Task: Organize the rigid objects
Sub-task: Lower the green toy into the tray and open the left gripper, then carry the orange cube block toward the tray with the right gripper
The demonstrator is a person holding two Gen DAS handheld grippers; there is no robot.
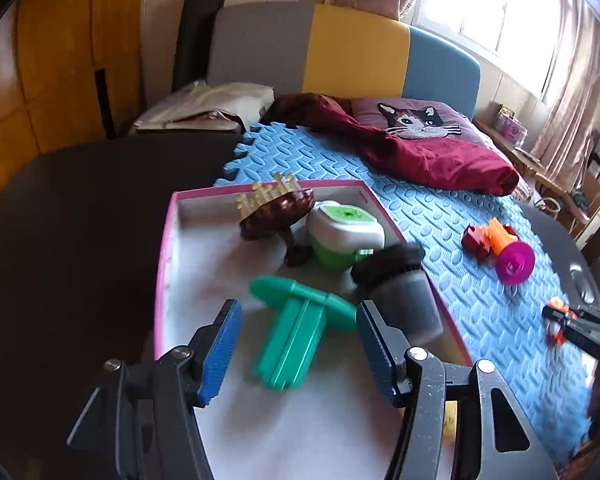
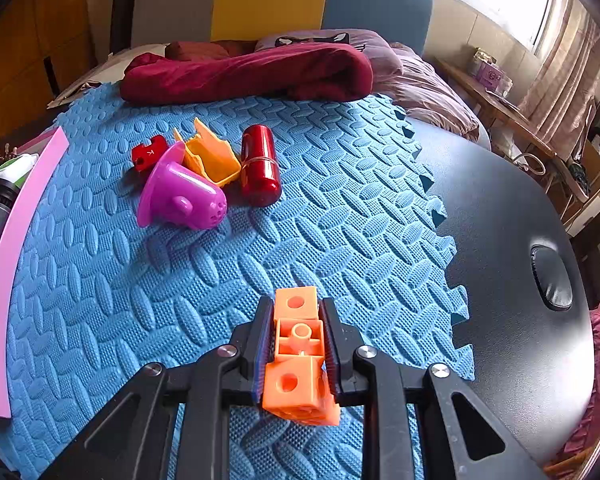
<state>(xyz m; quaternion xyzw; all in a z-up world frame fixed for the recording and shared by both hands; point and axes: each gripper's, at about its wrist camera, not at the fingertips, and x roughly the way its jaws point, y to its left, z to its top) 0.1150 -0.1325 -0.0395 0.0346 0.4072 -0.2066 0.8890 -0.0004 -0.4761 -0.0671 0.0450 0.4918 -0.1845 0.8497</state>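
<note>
Box [image 1: 168, 248] at 10 o'clock from right gripper [image 2: 296, 344] pinching orange block [image 2: 298, 356]; left gripper [image 1: 298, 344] fingers spread around green peg [image 1: 296, 332].

The left gripper [image 1: 298, 344] is built of matte black, angular linkage arms with triangular cut-outs, joined by round silver screw heads — four of them show across its frame. Each finger carries a flat pad of ribbed blue rubber [image 1: 220, 354] on its inner face, edged in black. The right gripper [image 2: 296, 338] is of the same make: black bars speckled with fine pale dust, triangular openings low on either side, four silver screws, and thin blue ribbed pads [image 2: 265, 350] lining its fingers — seen here only as narrow strips.
</note>
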